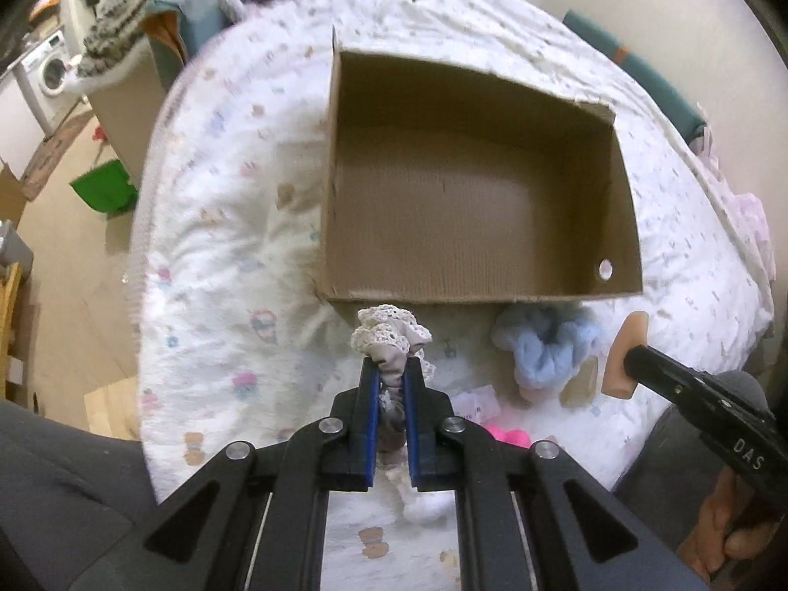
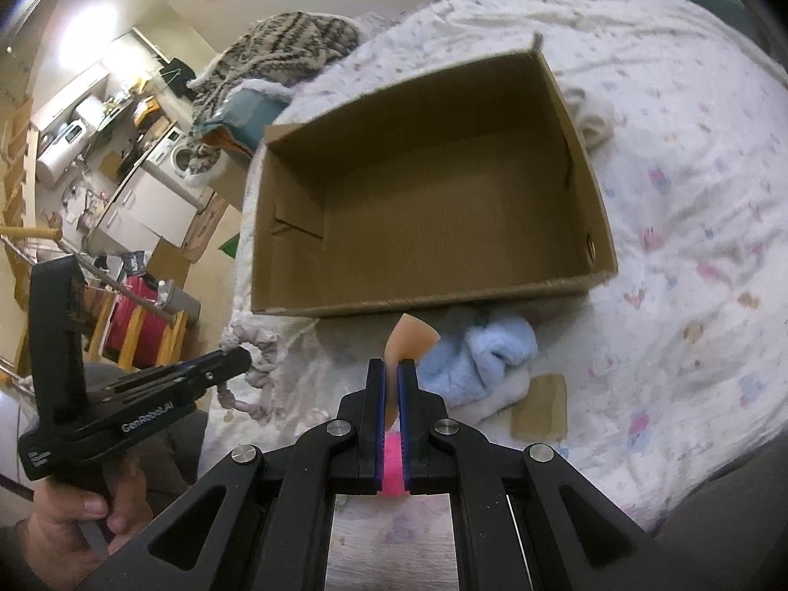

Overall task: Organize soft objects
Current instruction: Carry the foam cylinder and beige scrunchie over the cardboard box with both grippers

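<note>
Your left claw (image 1: 391, 369) is pinching a lace-trimmed scrunchie (image 1: 391, 332), held up just short of the near wall of the empty cardboard box (image 1: 340, 172) ahead of it; your right claw (image 2: 392, 369) is clamped on a thin tan sponge (image 2: 410, 337), also just short of that wall. Risks: the scrunchie's loose tail hangs below the fingers and could snag the box rim, and the sponge is gripped by a narrow edge, so a quick swing may flick it free. Both claws approach the same wall side by side (a collision is likely if you release together). A blue fluffy cloth (image 2: 485, 352) lies just ahead and right of the right claw, and something pink (image 2: 392, 468) shows beneath its fingers. The surface is a soft printed quilt (image 1: 221, 226), so the box may tip if nudged. A washing machine (image 1: 51, 69) and cluttered kitchen lie far to the left.
</note>
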`<state>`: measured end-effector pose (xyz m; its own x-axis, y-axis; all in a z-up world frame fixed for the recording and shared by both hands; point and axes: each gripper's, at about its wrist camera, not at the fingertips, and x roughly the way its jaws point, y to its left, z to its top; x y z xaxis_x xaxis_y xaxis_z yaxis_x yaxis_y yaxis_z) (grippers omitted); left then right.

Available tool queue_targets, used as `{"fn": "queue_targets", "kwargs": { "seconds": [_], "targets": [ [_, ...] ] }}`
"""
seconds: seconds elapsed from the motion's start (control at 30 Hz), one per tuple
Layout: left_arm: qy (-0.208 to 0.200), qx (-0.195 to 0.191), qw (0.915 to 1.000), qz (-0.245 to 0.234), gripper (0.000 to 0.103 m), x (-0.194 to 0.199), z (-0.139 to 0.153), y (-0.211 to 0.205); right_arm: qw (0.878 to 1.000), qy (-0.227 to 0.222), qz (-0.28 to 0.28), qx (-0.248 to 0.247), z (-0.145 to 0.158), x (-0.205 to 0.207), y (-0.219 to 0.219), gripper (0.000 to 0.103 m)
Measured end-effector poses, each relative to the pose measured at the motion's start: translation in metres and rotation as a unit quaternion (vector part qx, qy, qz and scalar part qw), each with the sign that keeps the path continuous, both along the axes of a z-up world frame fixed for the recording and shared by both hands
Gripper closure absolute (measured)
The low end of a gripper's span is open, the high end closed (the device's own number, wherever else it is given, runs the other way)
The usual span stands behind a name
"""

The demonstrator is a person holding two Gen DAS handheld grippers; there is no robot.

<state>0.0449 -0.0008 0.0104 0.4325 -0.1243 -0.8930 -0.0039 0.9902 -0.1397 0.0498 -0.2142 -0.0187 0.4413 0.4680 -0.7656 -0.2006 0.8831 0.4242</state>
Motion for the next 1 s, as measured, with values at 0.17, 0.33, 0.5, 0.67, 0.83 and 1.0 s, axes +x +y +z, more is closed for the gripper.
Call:
{"fn": "queue_targets", "kwargs": {
  "seconds": [0.17,0.33,0.5,0.67,0.83,1.0],
  "targets": [
    [-0.021,-0.003,0.9997,0.007,0.094,0.012,0.012,-0.003,1.0,-0.023,0.005,-0.007,0.018,0.008,0.005,0.097],
    [-0.039,0.003,0.9992,0.006,0.094,0.026,0.026,-0.007,0.999,-0.039,0.007,-0.015,0.032,0.027,0.01,0.097],
    [-0.044,0.005,0.999,0.009,0.094,0.049,0.032,-0.012,0.999,-0.044,0.007,-0.025,0.032,0.047,0.011,0.097],
    [-0.044,0.013,0.9989,0.006,0.094,0.071,0.026,-0.016,0.999,-0.041,0.009,-0.033,0.026,0.067,0.015,0.096],
    [-0.031,0.016,0.9994,0.004,0.094,0.09,0.011,-0.021,0.999,-0.03,0.01,-0.035,0.012,0.084,0.016,0.097],
    [-0.016,0.02,0.9997,0.001,0.094,0.103,-0.009,-0.026,0.999,-0.015,0.013,-0.037,-0.006,0.095,0.02,0.097]
  ]
}}
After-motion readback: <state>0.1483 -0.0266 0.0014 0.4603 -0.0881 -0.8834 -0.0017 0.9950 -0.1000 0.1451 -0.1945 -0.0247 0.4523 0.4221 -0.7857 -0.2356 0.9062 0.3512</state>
